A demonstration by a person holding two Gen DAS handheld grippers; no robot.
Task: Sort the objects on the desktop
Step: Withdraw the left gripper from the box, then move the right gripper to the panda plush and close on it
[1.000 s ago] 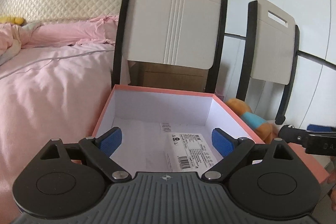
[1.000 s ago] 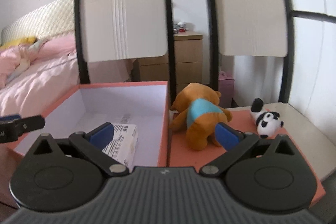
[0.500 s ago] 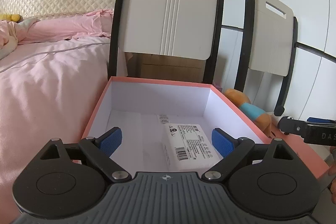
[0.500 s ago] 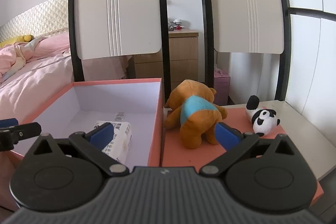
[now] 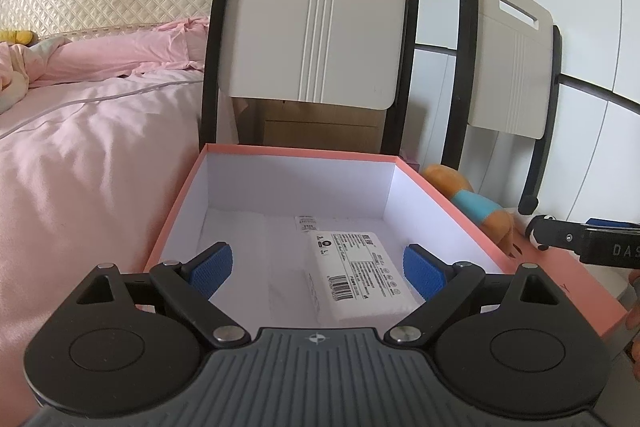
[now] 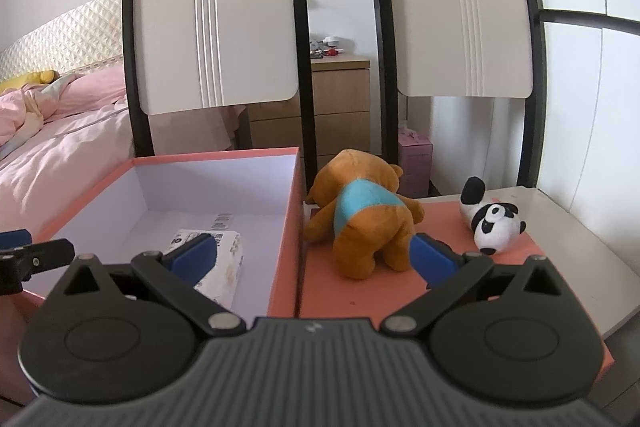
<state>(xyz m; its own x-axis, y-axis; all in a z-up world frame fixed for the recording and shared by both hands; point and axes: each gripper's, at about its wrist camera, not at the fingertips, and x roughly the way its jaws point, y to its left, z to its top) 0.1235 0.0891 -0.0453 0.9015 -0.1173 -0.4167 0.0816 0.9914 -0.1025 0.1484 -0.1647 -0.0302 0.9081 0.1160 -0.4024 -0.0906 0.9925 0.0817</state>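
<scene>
Both grippers empty, jaws spread wide. Left gripper (image 5: 318,269) hovers over the near edge of the salmon box (image 5: 296,151); tissue pack (image 5: 358,275) lies flat on the box floor toward its near right corner, between the pads but untouched. Right gripper (image 6: 312,259) faces the box's right wall and the salmon lid (image 6: 440,227) beside it. Versus a second ago: nothing moved, only slight camera tilt. Brown plush bear (image 6: 362,215) and panda plush (image 6: 494,223) lie on the lid, unsorted. Likely next: the bear.
</scene>
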